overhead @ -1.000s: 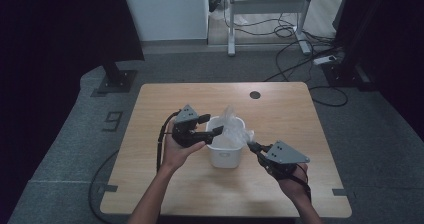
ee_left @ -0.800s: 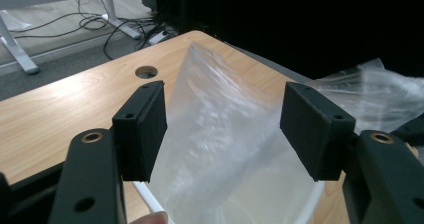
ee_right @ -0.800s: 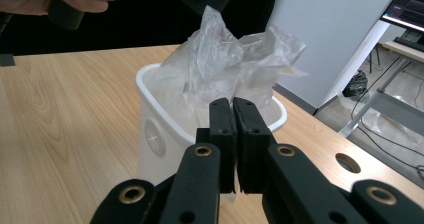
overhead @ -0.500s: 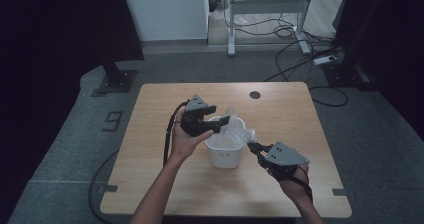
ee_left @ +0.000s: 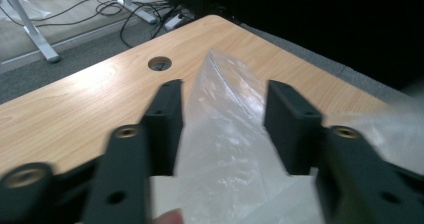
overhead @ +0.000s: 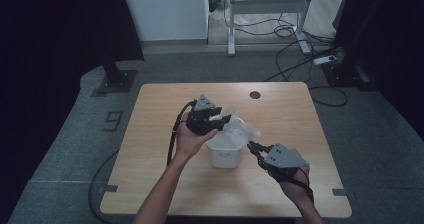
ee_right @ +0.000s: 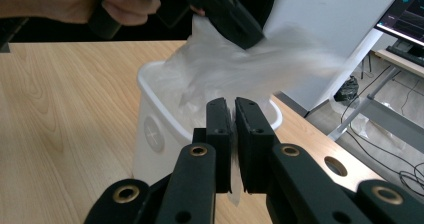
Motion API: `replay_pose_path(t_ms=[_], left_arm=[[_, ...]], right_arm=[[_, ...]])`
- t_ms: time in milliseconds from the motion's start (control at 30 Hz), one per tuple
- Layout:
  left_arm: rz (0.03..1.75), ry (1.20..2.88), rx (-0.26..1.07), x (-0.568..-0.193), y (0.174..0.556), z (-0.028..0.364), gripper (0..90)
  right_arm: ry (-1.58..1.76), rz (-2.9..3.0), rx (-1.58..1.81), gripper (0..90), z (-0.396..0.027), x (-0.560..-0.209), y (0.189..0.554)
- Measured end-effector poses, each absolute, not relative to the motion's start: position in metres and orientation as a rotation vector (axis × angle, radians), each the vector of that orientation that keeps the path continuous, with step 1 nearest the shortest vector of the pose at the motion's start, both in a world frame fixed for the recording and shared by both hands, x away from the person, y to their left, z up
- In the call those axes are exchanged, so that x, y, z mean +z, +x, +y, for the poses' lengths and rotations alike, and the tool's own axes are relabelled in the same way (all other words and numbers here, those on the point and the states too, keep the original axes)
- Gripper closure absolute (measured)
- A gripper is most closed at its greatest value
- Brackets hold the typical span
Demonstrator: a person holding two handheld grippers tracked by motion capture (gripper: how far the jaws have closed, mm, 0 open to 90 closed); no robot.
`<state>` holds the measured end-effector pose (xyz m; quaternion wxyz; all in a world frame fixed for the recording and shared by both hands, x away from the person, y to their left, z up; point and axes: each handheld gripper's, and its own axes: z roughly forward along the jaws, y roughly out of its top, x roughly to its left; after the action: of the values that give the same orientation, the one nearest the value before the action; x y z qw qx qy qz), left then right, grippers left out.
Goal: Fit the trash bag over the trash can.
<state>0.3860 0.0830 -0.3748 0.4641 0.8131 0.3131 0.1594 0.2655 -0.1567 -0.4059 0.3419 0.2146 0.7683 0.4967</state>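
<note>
**Clear bag being worked into a white bin on the bench**

The wooden bench (overhead: 150, 149) carries everything, with a round cable hole (overhead: 255, 94) near its far edge. Near the middle of the bench stands a small white bin (overhead: 223, 153), upright, its mouth open upward. A clear plastic bag (overhead: 239, 129) sits in the bin and billows out above the rim, rising up and toward the far side.

The left gripper (overhead: 223, 120), held in the person's left hand (overhead: 190, 139), hovers over the far left part of the bin. In the left gripper view its jaws stand partly apart with a raised fold of the bag (ee_left: 225, 129) between them; they have just been closing, and the pads do not clearly press the film yet.

The right gripper (overhead: 251, 146), held in the person's right hand (overhead: 295, 184), sits low at the near right side of the bin. In the right gripper view its jaws are almost together, pinching a thin edge of the bag (ee_right: 232, 134) just at the bin's rim (ee_right: 150, 79).
</note>
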Motion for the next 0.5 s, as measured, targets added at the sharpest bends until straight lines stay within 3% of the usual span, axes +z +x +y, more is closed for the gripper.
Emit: replay_pose_path(t_ms=[267,500], left_arm=[[0.751,2.02,0.335,-0.382,0.385,0.086,81.6],[0.765,1.986,0.287,-0.387,0.385,0.096,88.2]], right_arm=[[0.535,2.004,1.255,80.8,-0.152,-0.405,0.264],[0.619,1.976,1.274,74.9,-0.167,-0.408,0.264]])
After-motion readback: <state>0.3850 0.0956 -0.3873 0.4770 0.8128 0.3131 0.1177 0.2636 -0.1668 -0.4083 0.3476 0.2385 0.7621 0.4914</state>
